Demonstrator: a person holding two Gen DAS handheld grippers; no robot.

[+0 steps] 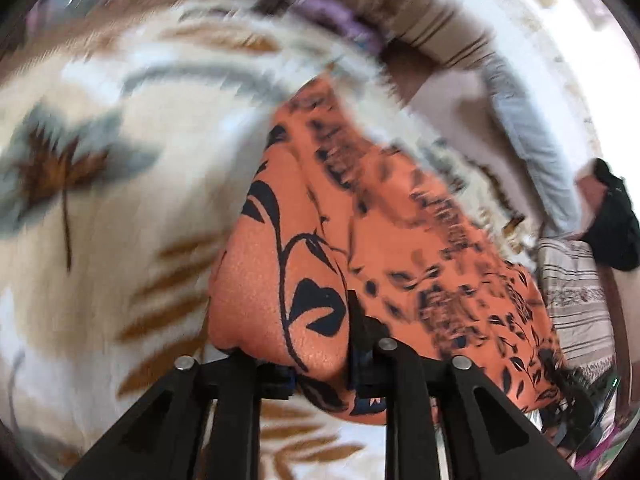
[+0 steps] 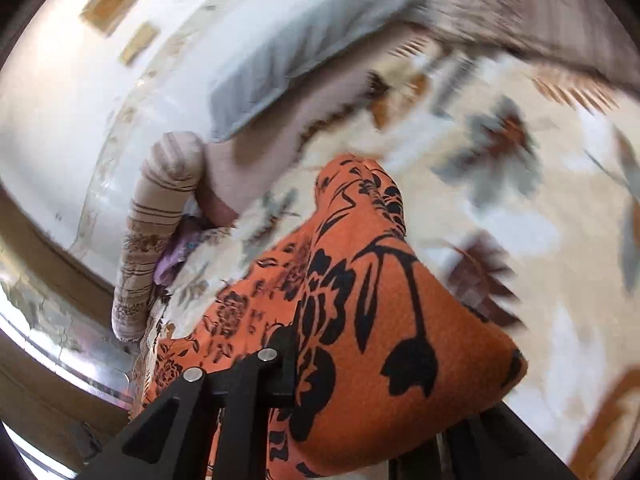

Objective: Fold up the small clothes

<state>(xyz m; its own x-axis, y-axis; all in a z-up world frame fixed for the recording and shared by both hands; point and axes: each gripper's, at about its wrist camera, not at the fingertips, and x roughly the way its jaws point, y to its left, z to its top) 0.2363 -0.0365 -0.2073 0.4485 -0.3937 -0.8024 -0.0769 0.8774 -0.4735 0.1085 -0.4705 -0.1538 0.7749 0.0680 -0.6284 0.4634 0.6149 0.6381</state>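
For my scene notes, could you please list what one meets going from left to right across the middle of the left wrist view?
Leaf-patterned blanket → orange floral garment → grey pillow → black cloth.

No text, label, brand, number or sign can be read in either view. The orange cloth with black flower print (image 1: 320, 240) carries only its pattern, and the cream blanket with brown and grey leaf motifs (image 1: 120, 200) under it shows only its motifs. Both pictures are blurred, so any small writing could not be made out.
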